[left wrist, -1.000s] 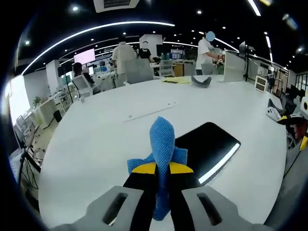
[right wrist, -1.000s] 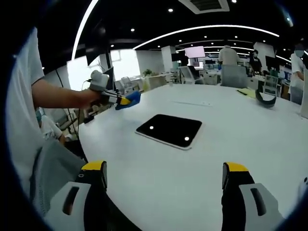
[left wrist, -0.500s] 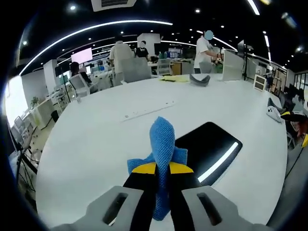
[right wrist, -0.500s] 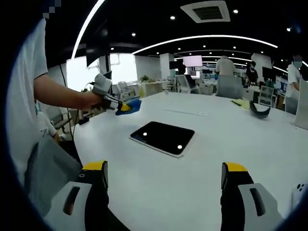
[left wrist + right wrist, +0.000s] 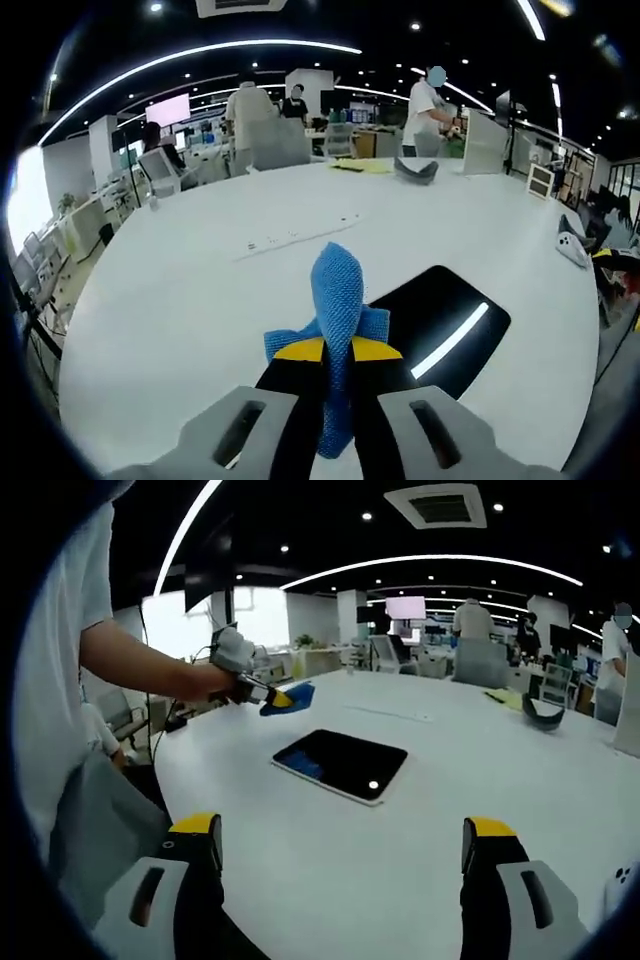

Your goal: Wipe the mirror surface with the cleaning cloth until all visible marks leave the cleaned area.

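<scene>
Clamping a blue cleaning cloth (image 5: 338, 300), the left gripper (image 5: 337, 352) has its yellow-tipped jaws pressed together at lower centre of the left gripper view, cloth bunched and sticking up past the tips. Mirror (image 5: 443, 326), dark with a bright reflected strip, lies flat on the white table (image 5: 180, 320) just right of and beyond the cloth. Right gripper (image 5: 340, 845) jaws stand wide apart, holding nothing, at the bottom of the right gripper view; mirror (image 5: 342, 764) sits mid-frame, and the cloth (image 5: 289, 697) hangs above the table at upper left of the mirror.
</scene>
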`<state>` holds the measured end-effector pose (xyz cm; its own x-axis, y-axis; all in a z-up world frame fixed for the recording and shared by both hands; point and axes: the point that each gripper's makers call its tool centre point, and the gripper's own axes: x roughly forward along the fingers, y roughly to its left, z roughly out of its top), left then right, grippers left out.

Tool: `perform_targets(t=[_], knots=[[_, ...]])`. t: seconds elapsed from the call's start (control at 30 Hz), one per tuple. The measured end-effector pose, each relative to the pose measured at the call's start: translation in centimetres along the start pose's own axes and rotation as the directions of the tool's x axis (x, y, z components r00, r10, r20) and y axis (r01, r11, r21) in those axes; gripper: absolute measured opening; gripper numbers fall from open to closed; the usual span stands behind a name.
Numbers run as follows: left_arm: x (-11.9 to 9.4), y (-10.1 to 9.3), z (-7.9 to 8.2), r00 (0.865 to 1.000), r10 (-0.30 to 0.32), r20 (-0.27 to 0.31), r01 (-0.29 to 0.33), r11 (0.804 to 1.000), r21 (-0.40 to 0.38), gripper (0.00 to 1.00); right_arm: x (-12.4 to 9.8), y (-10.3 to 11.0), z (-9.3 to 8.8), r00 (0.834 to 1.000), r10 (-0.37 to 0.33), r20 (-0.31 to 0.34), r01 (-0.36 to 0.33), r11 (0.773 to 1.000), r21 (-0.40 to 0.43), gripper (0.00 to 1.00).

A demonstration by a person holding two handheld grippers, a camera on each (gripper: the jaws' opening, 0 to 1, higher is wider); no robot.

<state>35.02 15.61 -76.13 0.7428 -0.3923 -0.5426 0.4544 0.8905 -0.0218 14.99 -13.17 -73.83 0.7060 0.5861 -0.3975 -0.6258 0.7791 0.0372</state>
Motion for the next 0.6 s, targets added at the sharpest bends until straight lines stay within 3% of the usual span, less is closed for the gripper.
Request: perform_targets(t=[0.6], knots=[[1.5,0.5,1.7,1.000,0.010,0.006,-0.011,1.000,0.028,0.05,0.0,-0.3,0.2,1.000,-0.011,0.012,0.011,1.000,-0.003,1.00]])
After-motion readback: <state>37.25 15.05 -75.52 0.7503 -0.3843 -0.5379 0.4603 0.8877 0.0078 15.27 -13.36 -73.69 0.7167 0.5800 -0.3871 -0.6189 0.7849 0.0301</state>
